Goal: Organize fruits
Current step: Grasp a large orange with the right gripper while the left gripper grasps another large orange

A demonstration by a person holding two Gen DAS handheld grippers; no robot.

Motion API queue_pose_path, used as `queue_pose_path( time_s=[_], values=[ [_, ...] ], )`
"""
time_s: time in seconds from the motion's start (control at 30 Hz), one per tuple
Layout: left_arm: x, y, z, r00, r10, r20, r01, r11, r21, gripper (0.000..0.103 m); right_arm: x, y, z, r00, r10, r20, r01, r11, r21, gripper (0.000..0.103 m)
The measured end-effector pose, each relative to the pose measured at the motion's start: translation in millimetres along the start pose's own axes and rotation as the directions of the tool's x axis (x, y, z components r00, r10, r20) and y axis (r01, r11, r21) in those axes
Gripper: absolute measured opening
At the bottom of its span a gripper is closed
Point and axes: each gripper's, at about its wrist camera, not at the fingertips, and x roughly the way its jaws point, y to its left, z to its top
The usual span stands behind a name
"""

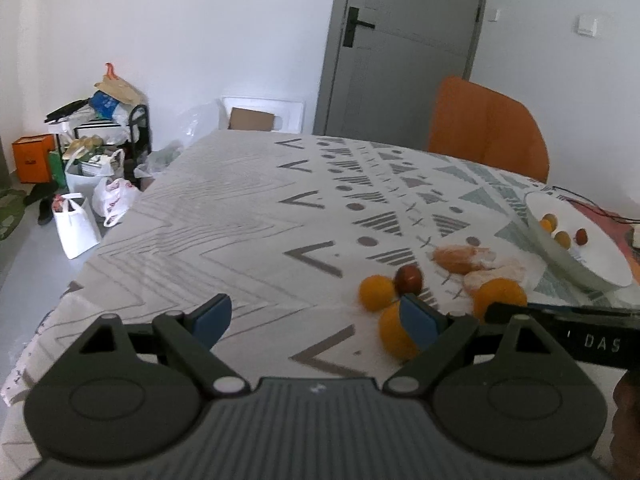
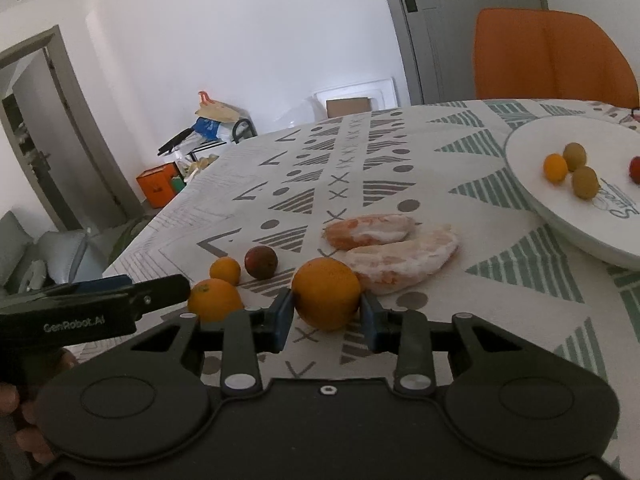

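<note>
Glossy white plate (image 2: 560, 216), matt patterned tablecloth (image 2: 360, 184)

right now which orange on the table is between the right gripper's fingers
The largest orange, just in front of the peeled segments. The right gripper brackets it; the mid-sized orange and small orange lie off to its left.

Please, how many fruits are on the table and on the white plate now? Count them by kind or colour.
Oranges on the table: 3
Dark red fruit on the table: 1
Peeled citrus pieces on the table: 2
Small orange fruit on the plate: 1
Olive-green fruits on the plate: 2
Red fruit on the plate: 1
Total: 10
</note>
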Motion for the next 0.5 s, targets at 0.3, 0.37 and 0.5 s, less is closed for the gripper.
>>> queue_pose_path(
  time_s=[0.3,0.37,0.5],
  values=[
    [5.8,-26.2,0.3,0.998,-0.066,-0.015,0.067,0.997,0.049,0.09,-12.8,-10.4,2.9,1.0,-0.002,0.023,0.002,1.0,0.009,0.033],
    [11.5,-31.6,-2.4,0.997,-0.067,-0.04,0.069,0.997,0.046,0.089,-18.0,-14.1,2.6,0.999,-0.014,0.034,0.014,1.0,0.009,0.033],
    [21.5,-44.7,-8.6,0.996,-0.053,-0.076,0.057,0.997,0.055,0.071,-30.5,-30.4,-0.3,0.998,-0.026,0.058,0.024,0.999,0.036,0.026]
  ],
)
